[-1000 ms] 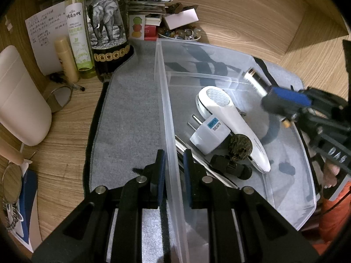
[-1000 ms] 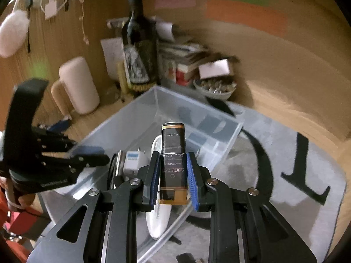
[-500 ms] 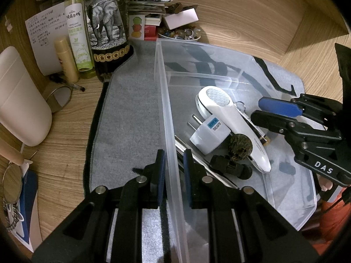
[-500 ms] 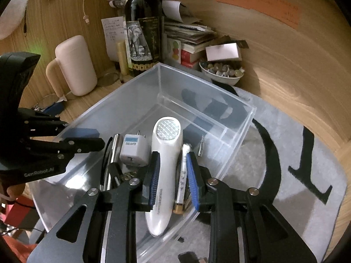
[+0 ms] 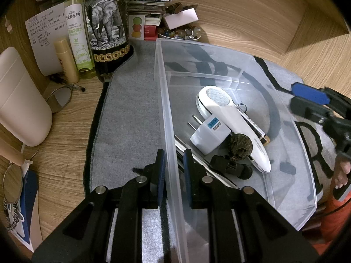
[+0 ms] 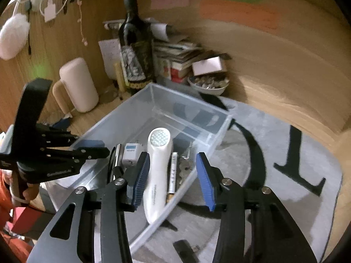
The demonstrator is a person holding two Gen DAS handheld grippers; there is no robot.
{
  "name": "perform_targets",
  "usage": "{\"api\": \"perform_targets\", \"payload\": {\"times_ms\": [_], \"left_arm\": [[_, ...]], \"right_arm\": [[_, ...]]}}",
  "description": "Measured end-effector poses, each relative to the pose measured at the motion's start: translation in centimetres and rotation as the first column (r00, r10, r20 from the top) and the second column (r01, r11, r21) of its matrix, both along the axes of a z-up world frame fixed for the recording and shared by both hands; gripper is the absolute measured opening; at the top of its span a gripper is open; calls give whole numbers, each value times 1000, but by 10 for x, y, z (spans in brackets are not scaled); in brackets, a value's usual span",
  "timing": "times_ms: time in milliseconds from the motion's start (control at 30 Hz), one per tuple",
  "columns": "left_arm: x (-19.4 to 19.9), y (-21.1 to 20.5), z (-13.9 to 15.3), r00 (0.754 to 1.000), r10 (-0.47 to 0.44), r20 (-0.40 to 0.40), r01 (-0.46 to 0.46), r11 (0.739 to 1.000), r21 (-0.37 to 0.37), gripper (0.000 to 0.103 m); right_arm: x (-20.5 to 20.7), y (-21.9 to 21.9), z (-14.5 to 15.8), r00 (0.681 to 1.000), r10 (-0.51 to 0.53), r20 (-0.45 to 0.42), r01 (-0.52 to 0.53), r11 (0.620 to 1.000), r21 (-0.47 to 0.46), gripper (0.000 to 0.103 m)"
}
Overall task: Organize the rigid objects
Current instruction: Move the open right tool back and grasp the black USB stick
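- While the left gripper (image 5: 172,166) straddles the near long wall of the clear plastic storage bin (image 5: 163,100), its blue-padded fingers sit close on either side of that wall, one outside, one inside; firm clamp or just touching, cannot tell.
- Right gripper (image 6: 173,175) hangs above the bin's near corner, blue pads spread wide, holding nothing.
- Inside the bin, nearest the left gripper: long silver metal rod (image 5: 197,162) along the wall, then a black cylindrical clip-like part (image 5: 230,167).
- Dark round carved bead-like ball (image 5: 240,145) lies just beside the black part and against the white handheld device.
- White plug adapter with blue label (image 5: 210,134) lies on its side, prongs pointing toward the bin wall, touching the device.
- White elongated handheld device with a dotted round head (image 5: 230,120) lies diagonally across the bin floor, head toward the far end.
- Slim white pen-shaped tube with gold tip (image 6: 173,175) lies alongside the device; small bunch of silver keys (image 6: 185,166) just beside it.
- Bin stands on a grey felt mat with black lettering (image 5: 129,120) on the wooden desk.
- Behind the mat: dark wine bottle with elephant label (image 5: 105,35), green spray bottle (image 5: 77,35), small bowl of beads (image 5: 179,34), stacked books (image 6: 179,54).
- Off left, cream rounded container (image 5: 19,100).
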State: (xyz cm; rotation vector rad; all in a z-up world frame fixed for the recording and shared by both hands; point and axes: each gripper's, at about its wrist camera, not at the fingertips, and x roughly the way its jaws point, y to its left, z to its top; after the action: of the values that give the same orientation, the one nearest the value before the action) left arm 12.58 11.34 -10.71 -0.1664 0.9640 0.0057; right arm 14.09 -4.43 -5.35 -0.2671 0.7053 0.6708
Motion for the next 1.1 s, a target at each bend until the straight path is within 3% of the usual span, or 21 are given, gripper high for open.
{"api": "perform_targets", "payload": {"times_ms": [333, 900, 1100], "left_arm": [[0, 0, 0, 1000, 0, -1, 0, 1000, 1, 15], [1, 2, 0, 1000, 0, 2, 0, 1000, 1, 15], [1, 2, 1, 1000, 2, 2, -2, 1000, -4, 15]], "right_arm": [[-10, -44, -1, 997, -81, -3, 82, 996, 29, 46], [-27, -68, -76, 973, -102, -205, 95, 994, -47, 46], [-32, -64, -84, 980, -101, -171, 88, 993, -80, 46]]}}
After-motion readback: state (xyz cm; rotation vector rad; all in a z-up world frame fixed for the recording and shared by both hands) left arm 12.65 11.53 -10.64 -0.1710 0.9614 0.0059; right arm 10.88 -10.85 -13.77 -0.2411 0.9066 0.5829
